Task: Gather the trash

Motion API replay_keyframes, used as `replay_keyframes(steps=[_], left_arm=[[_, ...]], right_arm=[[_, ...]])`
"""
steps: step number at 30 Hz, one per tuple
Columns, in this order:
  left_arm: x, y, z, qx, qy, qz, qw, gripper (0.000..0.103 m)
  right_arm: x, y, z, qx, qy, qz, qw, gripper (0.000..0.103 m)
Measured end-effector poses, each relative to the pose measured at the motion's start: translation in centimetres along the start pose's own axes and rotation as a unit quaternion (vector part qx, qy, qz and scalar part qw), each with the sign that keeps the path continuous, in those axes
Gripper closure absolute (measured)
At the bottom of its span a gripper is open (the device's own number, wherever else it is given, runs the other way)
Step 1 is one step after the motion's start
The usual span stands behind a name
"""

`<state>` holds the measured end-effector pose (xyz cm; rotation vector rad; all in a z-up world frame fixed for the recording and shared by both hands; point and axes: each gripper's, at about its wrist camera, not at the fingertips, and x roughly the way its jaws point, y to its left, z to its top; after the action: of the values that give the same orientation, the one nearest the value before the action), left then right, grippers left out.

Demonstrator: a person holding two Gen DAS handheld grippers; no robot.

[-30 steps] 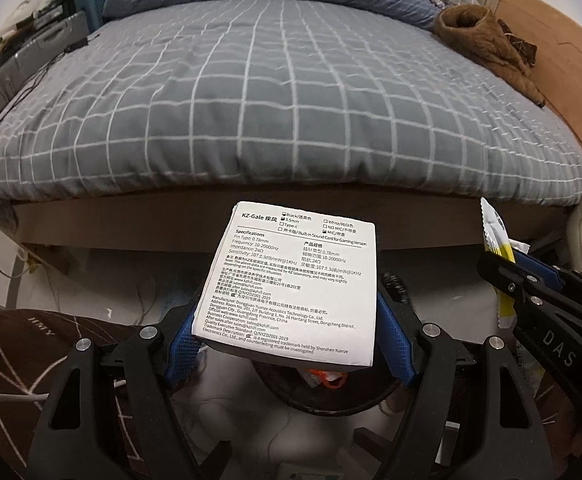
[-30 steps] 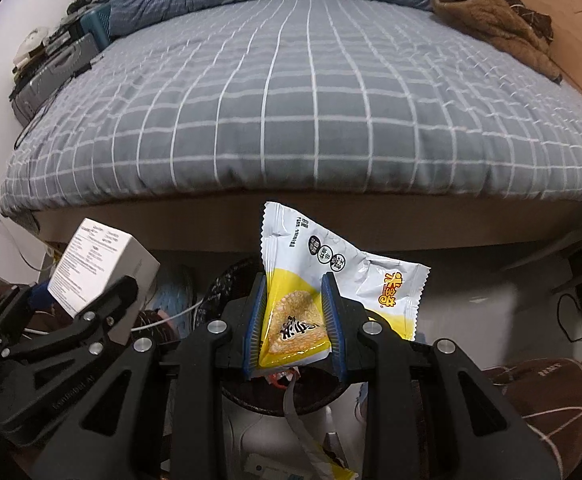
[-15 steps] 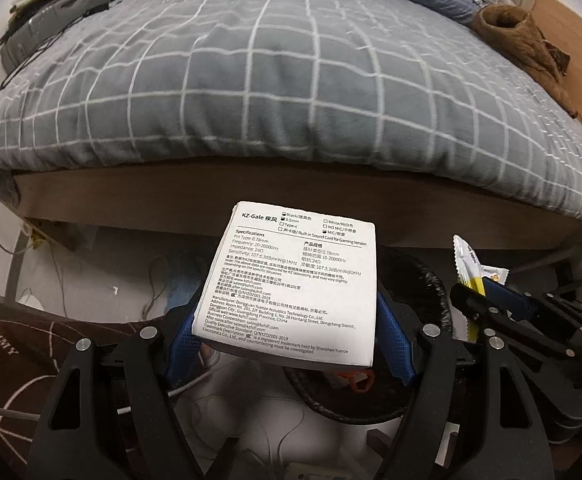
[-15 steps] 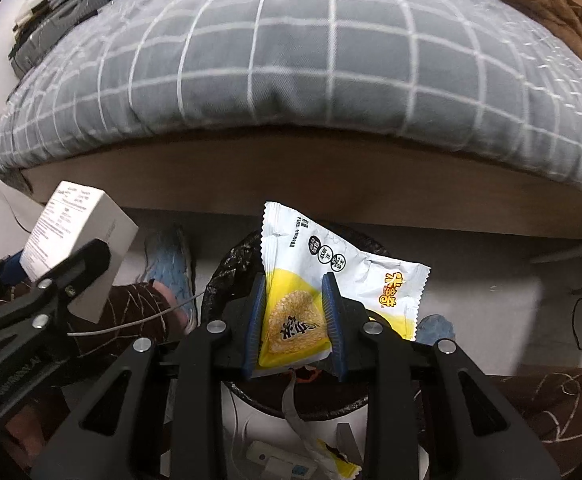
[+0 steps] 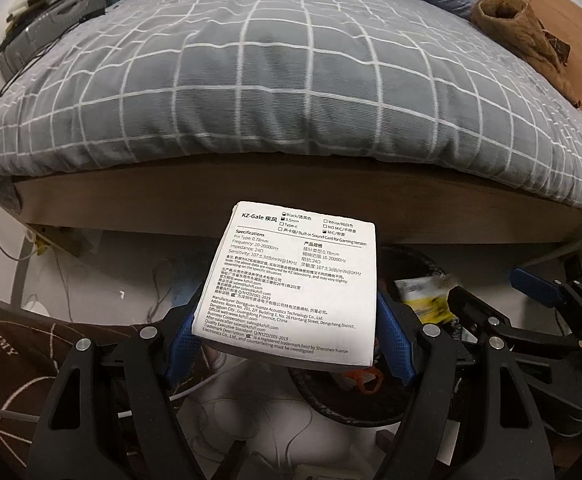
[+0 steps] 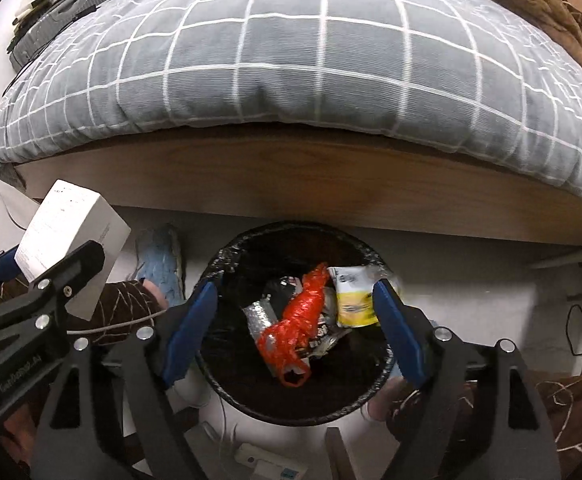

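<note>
Trash is going into the black-lined bin [image 6: 227,258] that stands on the floor just in front of the bed [image 6: 319,92]. The right gripper [image 6: 297,330] hangs over the bin's mouth with its blue-padded fingers [image 6: 189,330] opening wide and nothing between them; the yellow and white snack wrapper [image 6: 353,300] sits blurred just inside the right finger, over the rubbish, and looks to be dropping free rather than held. Below it lie a crumpled red plastic bag [image 6: 297,326] and some silvery foil scraps. So the drop for the right side seems to be the step in hand, and it looks all but done. The left gripper [image 5: 287,344] holds a white printed box [image 5: 291,284], its fingers [image 5: 181,338] set at a middling width and pressing on both side edges. From the right wrist view that white printed box [image 6: 71,248] hangs over the floor to the left of the bin, above a blue shoe [image 6: 161,260] and a brown slipper [image 6: 127,308], not over the opening. The next move, as I judge it, calls for carrying the left gripper sideways until the box is over the bin's mouth, then spreading the fingers. The right gripper would do well to clear off first, since both crowd the same opening and the box is broad enough to catch the rim.
</note>
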<state>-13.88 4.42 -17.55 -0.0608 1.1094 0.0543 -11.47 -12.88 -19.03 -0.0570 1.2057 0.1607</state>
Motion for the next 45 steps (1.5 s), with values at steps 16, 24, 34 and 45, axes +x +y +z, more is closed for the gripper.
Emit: replay_keyframes(steps=[16,24,34,45], left_arm=[[1.5,-7.8,0.7,0.047,0.017,-0.043,0.9979,0.030],[2.2,-11.6,0.1,0.075,0.024,-0.057,0.9953,0.029],[2.5,-11.6,-0.5,0.085,0.009,-0.042,0.9955,0.006],[-4.3,-8.1,2.4,0.074,-0.041,-0.028,0.9960,0.006]], right_arm=[[-3.5,-10.1,-0.8,0.076,-0.050,-0.071,0.993,0.008],[-3.4,-14.0,-1.6,0.118,-0.046,-0.068,0.990,0.008],[-3.1,-13.4,-1.3,0.111,-0.048,-0.067,0.990,0.008],[-8.8,-9.8,1.1,0.086,-0.107,-0.037,0.990,0.008]])
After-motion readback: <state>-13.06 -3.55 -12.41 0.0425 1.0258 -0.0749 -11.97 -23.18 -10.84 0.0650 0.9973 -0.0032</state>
